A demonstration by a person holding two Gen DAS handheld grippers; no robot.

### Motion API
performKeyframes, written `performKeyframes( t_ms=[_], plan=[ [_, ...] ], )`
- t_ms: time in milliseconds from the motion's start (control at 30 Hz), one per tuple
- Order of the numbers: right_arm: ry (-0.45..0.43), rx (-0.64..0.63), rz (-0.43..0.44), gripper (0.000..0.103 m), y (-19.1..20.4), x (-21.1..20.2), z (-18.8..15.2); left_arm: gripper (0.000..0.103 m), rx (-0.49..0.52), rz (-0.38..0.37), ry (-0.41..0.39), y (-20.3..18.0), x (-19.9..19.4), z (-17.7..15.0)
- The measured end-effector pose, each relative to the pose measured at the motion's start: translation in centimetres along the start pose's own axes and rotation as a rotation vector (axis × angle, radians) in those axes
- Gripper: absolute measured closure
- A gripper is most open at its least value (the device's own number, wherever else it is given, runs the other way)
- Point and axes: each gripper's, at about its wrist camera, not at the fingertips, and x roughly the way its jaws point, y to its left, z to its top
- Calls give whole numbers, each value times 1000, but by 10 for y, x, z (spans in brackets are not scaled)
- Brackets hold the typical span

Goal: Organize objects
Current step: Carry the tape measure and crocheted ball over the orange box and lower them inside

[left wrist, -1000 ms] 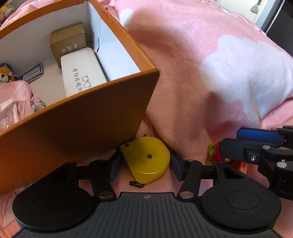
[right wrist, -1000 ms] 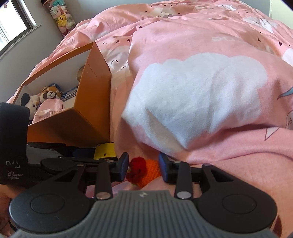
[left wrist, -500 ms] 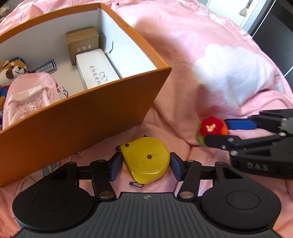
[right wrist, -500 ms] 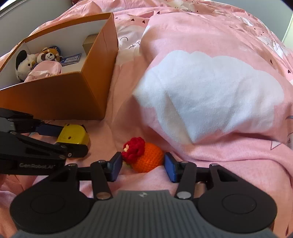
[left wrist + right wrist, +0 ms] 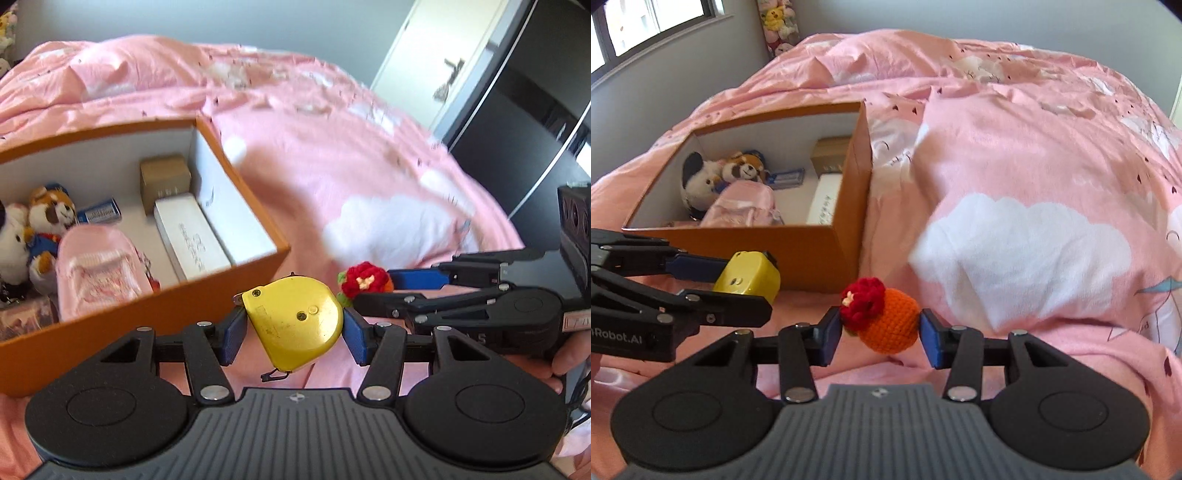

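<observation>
Above the pink bedspread [image 5: 1015,155], just short of the orange box [image 5: 827,254]: one yellow tape measure [image 5: 295,321], flat face up, clamped across its width between the blue pads of the left gripper [image 5: 293,334] and lifted clear of the bedding. Beside it, to its right, one orange crocheted ball with a red flower [image 5: 884,319], pinched at medium width by the right gripper [image 5: 882,334], whose jaws have just been closing on it; also off the bedding. The box lies ahead and to the left of both tools, its near wall between them and the open space inside, so each item likely has to rise over that rim. The left gripper is the nearer. Box contents: two stuffed animals [image 5: 716,177], a pink backpack [image 5: 98,271], a white case [image 5: 192,236] lying lengthwise along the right wall, a brown carton [image 5: 164,179], a blue card [image 5: 101,216]. Free floor shows mid-box.
</observation>
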Motion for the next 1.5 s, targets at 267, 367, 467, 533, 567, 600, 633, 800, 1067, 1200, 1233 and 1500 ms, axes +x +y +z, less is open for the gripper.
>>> performKeyframes(
  t_ms=[267, 367, 467, 533, 567, 600, 633, 800, 1067, 1200, 1233, 1500],
  plan=[
    [-141, -104, 76, 56, 31, -22, 49, 39, -77, 122, -109, 48, -27, 51],
    [-149, -152, 93, 56, 46, -11, 69, 39, -62, 167, -94, 67, -27, 73],
    [-132, -196, 114, 56, 62, 12, 88, 39, -47, 200, -55, 85, -16, 90],
    [-122, -230, 102, 56, 72, 29, 100, 39, -54, 218, -20, 97, -4, 100],
    [-113, -243, 94, 56, 75, 39, 106, 39, -67, 217, 4, 104, 3, 104],
    [-102, -252, 90, 56, 78, 47, 111, 39, -79, 213, 21, 111, 10, 108],
    [-86, -260, 89, 56, 80, 58, 115, 39, -90, 212, 36, 117, 18, 111],
    [-25, -292, 66, 56, 84, 98, 130, 39, -110, 243, 119, 138, 52, 121],
    [39, -363, 41, 56, 89, 140, 137, 39, -63, 389, 202, 138, 97, 112],
    [73, -377, 43, 56, 92, 152, 137, 39, -71, 410, 220, 142, 107, 108],
    [79, -383, 40, 56, 94, 154, 137, 39, -65, 415, 227, 142, 109, 107],
    [106, -394, 8, 56, 100, 166, 136, 39, -52, 430, 261, 143, 119, 106]
  ],
)
